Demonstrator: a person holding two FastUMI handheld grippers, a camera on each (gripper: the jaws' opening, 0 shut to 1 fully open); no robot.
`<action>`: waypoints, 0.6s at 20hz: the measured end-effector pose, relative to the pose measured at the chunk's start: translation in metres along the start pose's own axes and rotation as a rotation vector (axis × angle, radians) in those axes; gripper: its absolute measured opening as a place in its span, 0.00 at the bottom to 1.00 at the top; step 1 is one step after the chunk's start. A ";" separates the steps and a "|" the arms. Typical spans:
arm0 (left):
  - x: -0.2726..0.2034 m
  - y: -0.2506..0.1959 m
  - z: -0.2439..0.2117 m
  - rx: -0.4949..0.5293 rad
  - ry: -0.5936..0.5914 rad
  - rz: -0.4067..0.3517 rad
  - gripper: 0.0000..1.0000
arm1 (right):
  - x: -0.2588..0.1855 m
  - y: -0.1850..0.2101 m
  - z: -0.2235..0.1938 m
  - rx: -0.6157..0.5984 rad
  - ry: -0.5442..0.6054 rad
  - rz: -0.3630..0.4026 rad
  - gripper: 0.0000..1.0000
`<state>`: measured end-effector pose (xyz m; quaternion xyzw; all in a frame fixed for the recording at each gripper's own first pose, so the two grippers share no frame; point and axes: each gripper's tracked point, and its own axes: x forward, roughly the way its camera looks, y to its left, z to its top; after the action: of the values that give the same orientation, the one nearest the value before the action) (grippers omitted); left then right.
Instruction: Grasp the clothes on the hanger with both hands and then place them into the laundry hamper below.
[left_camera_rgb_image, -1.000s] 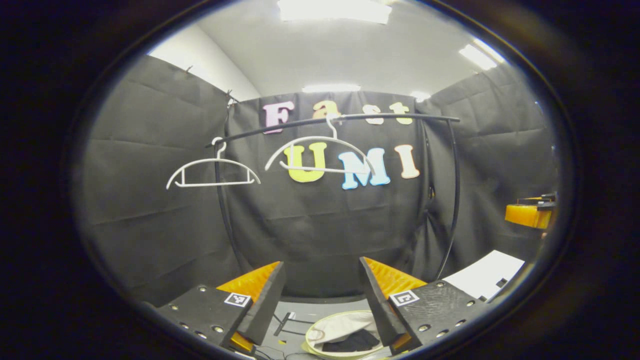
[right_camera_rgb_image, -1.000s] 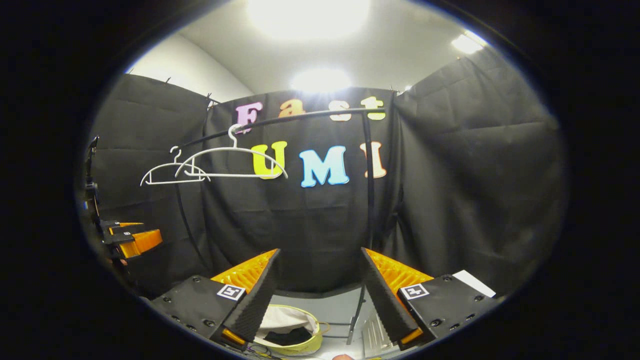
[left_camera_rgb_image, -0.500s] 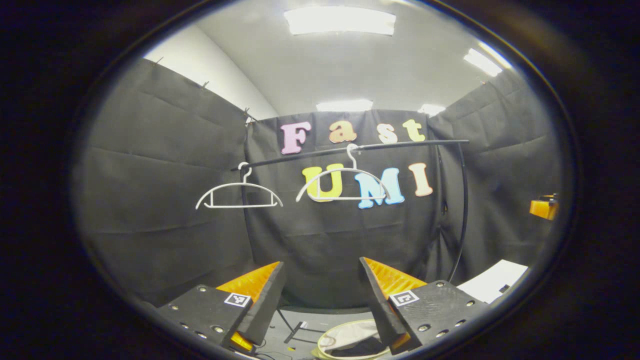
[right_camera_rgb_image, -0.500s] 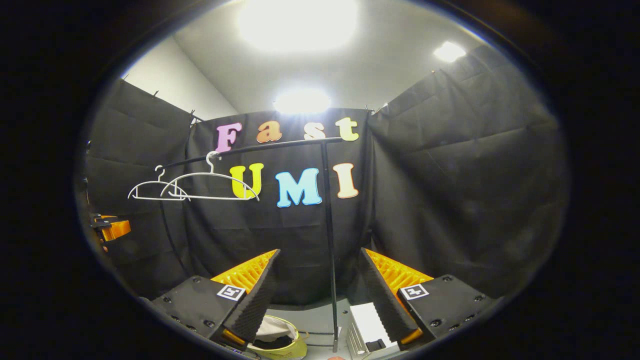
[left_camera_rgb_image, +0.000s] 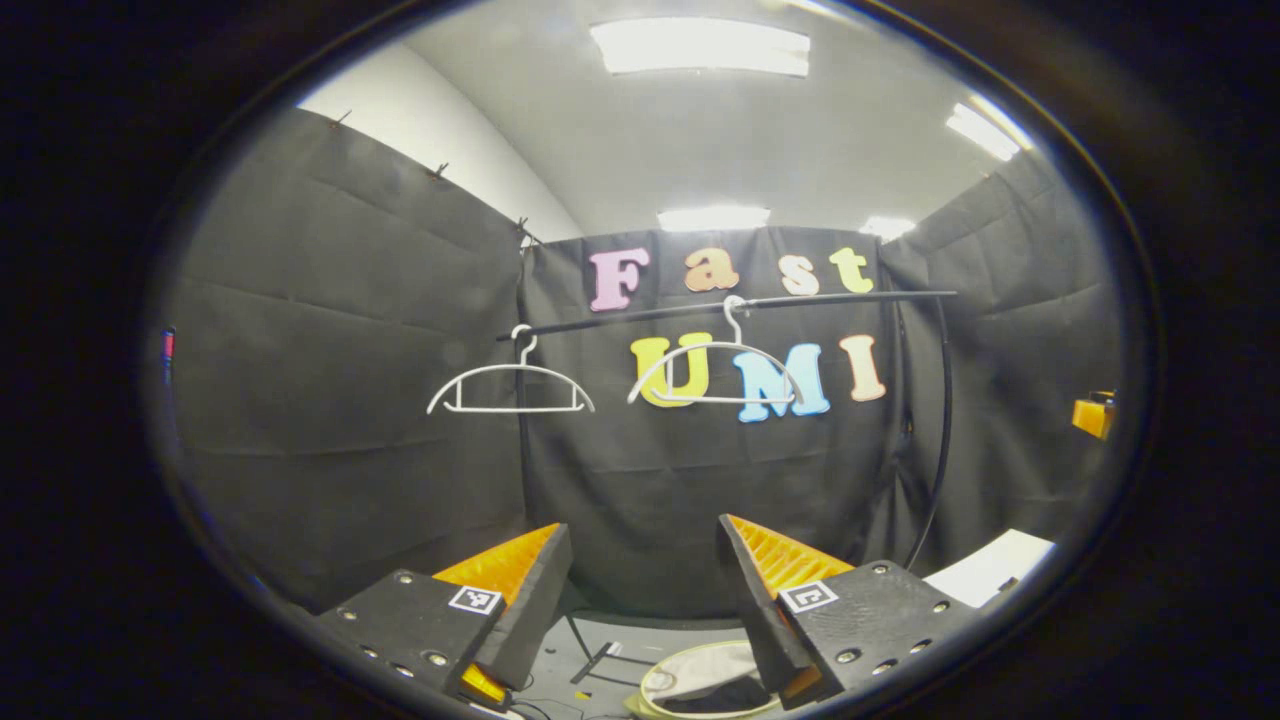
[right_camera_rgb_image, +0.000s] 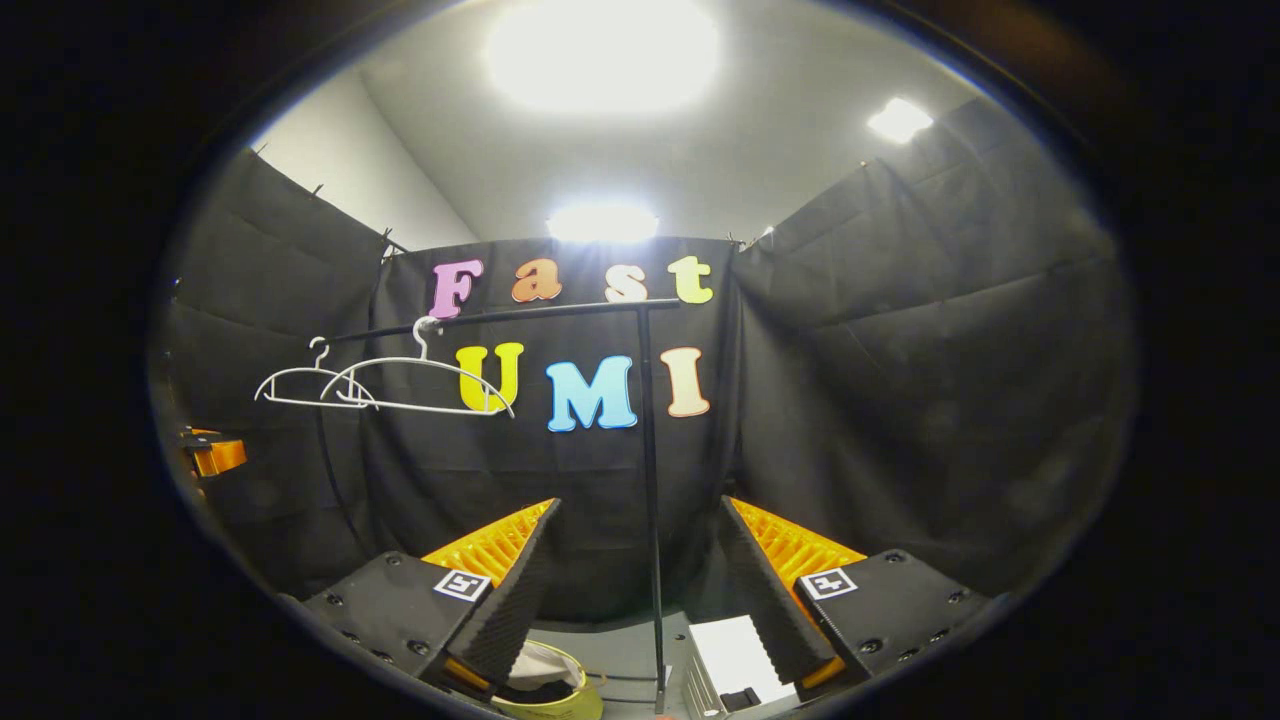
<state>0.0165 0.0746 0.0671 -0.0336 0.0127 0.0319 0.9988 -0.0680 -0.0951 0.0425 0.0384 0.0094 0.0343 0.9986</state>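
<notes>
At the bottom of the left gripper view, the hamper (left_camera_rgb_image: 655, 690) holds dark clothes (left_camera_rgb_image: 715, 695). My left gripper (left_camera_rgb_image: 643, 590) and right gripper (right_camera_rgb_image: 640, 585) hang level, fingers spread apart, holding nothing.

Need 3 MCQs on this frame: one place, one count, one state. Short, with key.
1. Where is the hamper?
A. on the rail
B. on the floor below the rail
C. on a shelf

2. How many hangers are on the rail?
A. one
B. two
C. four

3. State of the left gripper?
A. open, holding nothing
B. shut on a hanger
C. shut on cloth

Key: B, the hamper sits low on the floor; B, a left hanger and a right hanger, both bare; A, its fingers stand apart.
</notes>
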 end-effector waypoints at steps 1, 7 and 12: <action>-0.002 0.001 0.002 0.000 -0.003 0.003 0.85 | 0.000 0.000 0.002 0.006 -0.003 0.002 0.96; 0.003 0.000 0.013 0.008 -0.034 0.003 0.86 | 0.007 0.000 0.010 0.003 -0.026 -0.007 0.96; 0.009 -0.002 0.011 -0.015 -0.038 0.000 0.86 | 0.015 0.003 0.015 -0.006 -0.045 -0.005 0.96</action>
<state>0.0263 0.0739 0.0777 -0.0406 -0.0066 0.0324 0.9986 -0.0531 -0.0918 0.0574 0.0359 -0.0130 0.0310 0.9988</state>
